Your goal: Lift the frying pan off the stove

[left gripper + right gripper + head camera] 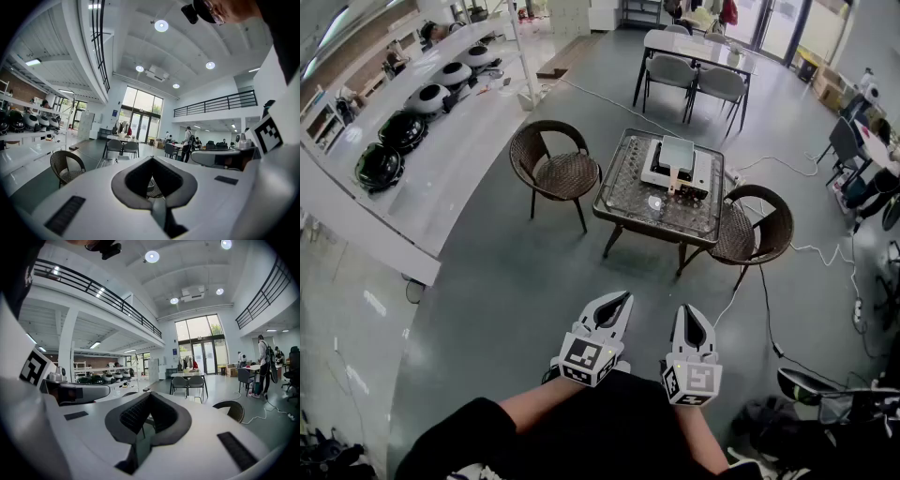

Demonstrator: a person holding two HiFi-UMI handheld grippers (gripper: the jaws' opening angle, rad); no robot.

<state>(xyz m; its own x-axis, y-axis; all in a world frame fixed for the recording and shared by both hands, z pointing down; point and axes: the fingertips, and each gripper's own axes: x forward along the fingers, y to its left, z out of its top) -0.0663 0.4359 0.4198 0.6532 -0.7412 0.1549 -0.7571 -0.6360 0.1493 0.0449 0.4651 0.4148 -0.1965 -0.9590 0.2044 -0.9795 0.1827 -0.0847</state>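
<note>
Far ahead in the head view a low glass-topped table (619, 202) carries a white stove (701, 174). A grey squarish frying pan (677, 150) sits on the stove, its light wooden handle (674, 180) pointing toward me. Both grippers hang close to my body, well short of the table. My left gripper (622, 297) is shut with nothing in it, and so is my right gripper (687, 309). In the left gripper view the left gripper (152, 158) has its jaw tips together. The right gripper view shows the right gripper (150, 393) with its tips meeting the same way.
Two wicker chairs flank the table, one on the left (553, 169) and one on the right (757, 225). A long white counter (431, 178) with several round appliances runs along the left. Cables (766, 309) trail over the grey floor at right. A bag (811, 386) lies beside my right side.
</note>
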